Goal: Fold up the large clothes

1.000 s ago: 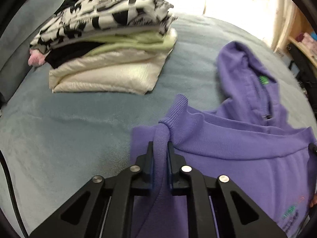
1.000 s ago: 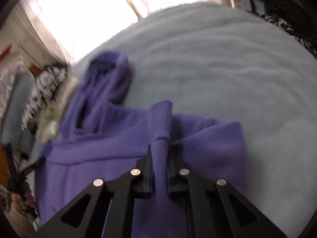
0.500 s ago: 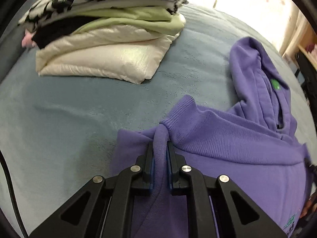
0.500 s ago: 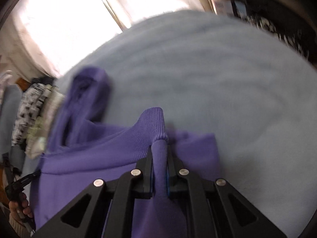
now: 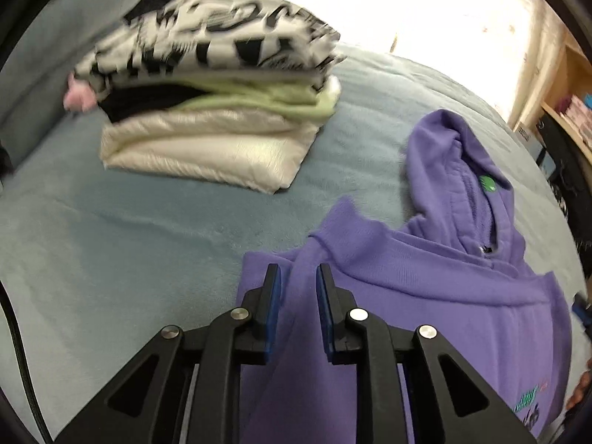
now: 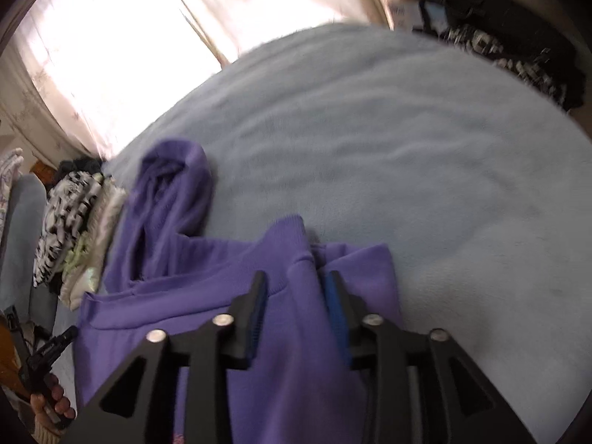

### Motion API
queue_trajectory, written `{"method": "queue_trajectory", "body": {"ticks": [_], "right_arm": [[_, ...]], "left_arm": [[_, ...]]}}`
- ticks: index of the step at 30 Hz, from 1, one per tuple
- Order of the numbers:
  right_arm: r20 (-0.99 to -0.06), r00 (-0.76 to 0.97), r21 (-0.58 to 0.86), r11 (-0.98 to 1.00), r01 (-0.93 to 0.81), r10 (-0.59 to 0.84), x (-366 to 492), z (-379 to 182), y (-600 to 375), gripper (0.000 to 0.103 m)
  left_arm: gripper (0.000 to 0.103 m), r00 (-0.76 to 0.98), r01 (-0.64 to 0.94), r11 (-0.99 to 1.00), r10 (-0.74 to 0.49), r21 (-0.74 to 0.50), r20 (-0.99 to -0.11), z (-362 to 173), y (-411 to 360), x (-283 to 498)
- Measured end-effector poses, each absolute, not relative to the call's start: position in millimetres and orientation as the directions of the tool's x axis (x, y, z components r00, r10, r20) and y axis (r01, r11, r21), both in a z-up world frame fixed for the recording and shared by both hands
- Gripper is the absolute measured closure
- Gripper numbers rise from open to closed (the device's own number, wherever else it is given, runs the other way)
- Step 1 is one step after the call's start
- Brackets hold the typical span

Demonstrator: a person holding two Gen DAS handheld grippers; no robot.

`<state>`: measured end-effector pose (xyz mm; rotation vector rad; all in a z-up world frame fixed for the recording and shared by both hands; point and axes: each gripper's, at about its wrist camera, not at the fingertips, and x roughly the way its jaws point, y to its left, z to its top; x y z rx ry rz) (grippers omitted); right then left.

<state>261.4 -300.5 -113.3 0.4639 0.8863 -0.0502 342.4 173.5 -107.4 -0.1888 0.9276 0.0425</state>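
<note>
Purple hoodie (image 5: 425, 296) lies flat on the pale blue bed cover (image 5: 129, 251), hood (image 5: 455, 170) extended toward the window side, green neck label (image 5: 487, 185) visible inside the hood opening. Both sleeves are folded inward across the body; ribbed cuffs point up toward the hood end.

Left gripper (image 5: 296, 277): jaws have just been opening and now stand a little apart. The folded sleeve (image 5: 296, 296) runs between the blue pads, but a gap shows on each side of the fabric, so no pinch. Sleeve rests on the hoodie body.

Right gripper (image 6: 296, 281): jaws have just been opening, spread wider than the left pair. The other sleeve (image 6: 292, 259) lies between the fingers, cuff just beyond the tips; the pads do not press on it. Fabric is slack and lying on the garment.

Stack of folded clothes (image 5: 218, 103) sits on the bed cover well apart from the hoodie, on the left: black-and-white patterned piece on top, pale green below it, cream at the bottom, some black and pink at the left edge. Image blurred there.

Right wrist view, lower left: a hand (image 6: 51, 407) holding the other gripper's handle. Dark clothing heap (image 6: 518, 48) past the far edge of the bed
</note>
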Motion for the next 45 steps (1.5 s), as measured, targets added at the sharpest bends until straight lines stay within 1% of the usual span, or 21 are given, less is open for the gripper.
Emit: {"method": "queue_trajectory", "body": {"ticks": [1, 3, 5, 8, 10, 12, 14, 16, 17, 18, 19, 22, 23, 24, 25, 28, 36, 38, 40, 42, 45], "right_arm": [[-0.737, 0.658, 0.382, 0.899, 0.213, 0.157, 254, -106, -295, 0.059], [-0.719, 0.667, 0.388, 0.908, 0.156, 0.193, 250, -98, -278, 0.059], [-0.731, 0.648, 0.357, 0.929, 0.097, 0.214, 256, -97, -253, 0.059], [-0.746, 0.617, 0.345, 0.938, 0.037, 0.25, 273, -108, -222, 0.059], [-0.758, 0.589, 0.363, 0.931, 0.026, 0.279, 286, -120, -213, 0.059], [-0.771, 0.584, 0.343, 0.938, 0.045, 0.254, 300, -134, -213, 0.059], [-0.778, 0.597, 0.301, 0.95, 0.082, 0.195, 310, -144, -225, 0.059], [-0.779, 0.609, 0.289, 0.948, 0.135, 0.15, 314, -152, -253, 0.062], [-0.775, 0.616, 0.291, 0.945, 0.149, 0.141, 315, -153, -264, 0.063], [-0.77, 0.624, 0.298, 0.94, 0.168, 0.132, 314, -155, -280, 0.069], [-0.764, 0.63, 0.313, 0.933, 0.179, 0.136, 314, -155, -292, 0.07], [-0.784, 0.618, 0.285, 0.919, 0.273, 0.06, 311, -156, -319, 0.067], [-0.783, 0.615, 0.324, 0.904, 0.279, 0.091, 311, -159, -326, 0.067], [-0.776, 0.619, 0.372, 0.882, 0.29, 0.123, 308, -160, -333, 0.067], [-0.773, 0.622, 0.382, 0.876, 0.295, 0.127, 307, -159, -335, 0.067], [-0.764, 0.634, 0.37, 0.888, 0.275, 0.122, 297, -143, -323, 0.067], [-0.737, 0.619, 0.412, 0.906, 0.092, 0.272, 232, -106, -251, 0.066], [-0.739, 0.596, 0.422, 0.905, 0.047, 0.314, 216, -108, -229, 0.066], [-0.742, 0.568, 0.429, 0.903, -0.005, 0.356, 199, -113, -203, 0.065], [-0.747, 0.538, 0.433, 0.9, -0.053, 0.391, 182, -119, -181, 0.066], [-0.764, 0.515, 0.392, 0.914, -0.106, 0.388, 159, -127, -158, 0.065]], "left_arm": [[0.086, 0.606, -0.095, 0.987, -0.046, -0.13, -0.794, -103, 166, 339], [0.086, 0.611, -0.044, 0.994, -0.05, -0.097, -0.79, -98, 148, 338], [0.086, 0.61, -0.023, 0.998, -0.038, -0.066, -0.792, -98, 133, 343], [0.086, 0.584, -0.037, 0.996, -0.049, -0.086, -0.811, -110, 123, 363], [0.086, 0.57, -0.056, 0.996, -0.029, -0.075, -0.821, -121, 121, 377], [0.087, 0.536, -0.091, 0.996, 0.042, -0.009, -0.843, -139, 121, 400], [0.092, 0.517, -0.113, 0.994, 0.053, -0.007, -0.854, -149, 132, 414], [0.093, 0.524, -0.12, 0.993, 0.056, -0.009, -0.85, -153, 140, 420], [0.093, 0.528, -0.138, 0.99, 0.089, 0.017, -0.844, -155, 145, 423], [0.092, 0.523, -0.158, 0.986, 0.127, 0.051, -0.843, -158, 149, 424], [0.09, 0.512, -0.172, 0.983, 0.14, 0.059, -0.848, -163, 155, 426], [0.09, 0.484, -0.245, 0.969, 0.107, -0.017, -0.869, -172, 177, 426], [0.09, 0.49, -0.255, 0.966, 0.086, -0.048, -0.868, -171, 181, 424], [0.09, 0.493, -0.258, 0.965, 0.089, -0.048, -0.866, -169, 182, 422], [0.09, 0.497, -0.259, 0.965, 0.098, -0.04, -0.862, -165, 182, 419], [0.09, 0.521, -0.227, 0.974, 0.107, -0.017, -0.847, -148, 175, 405], [0.089, 0.557, -0.076, 0.996, 0.007, -0.043, -0.831, -102, 138, 312], [0.089, 0.545, -0.042, 0.996, -0.046, -0.082, -0.837, -102, 127, 283], [0.089, 0.535, -0.023, 0.995, -0.066, -0.092, -0.843, -102, 123, 260], [0.089, 0.523, -0.015, 0.998, -0.048, -0.066, -0.851, -110, 114, 239], [0.089, 0.501, -0.015, 0.998, -0.044, -0.06, -0.864, -129, 111, 220]]}}
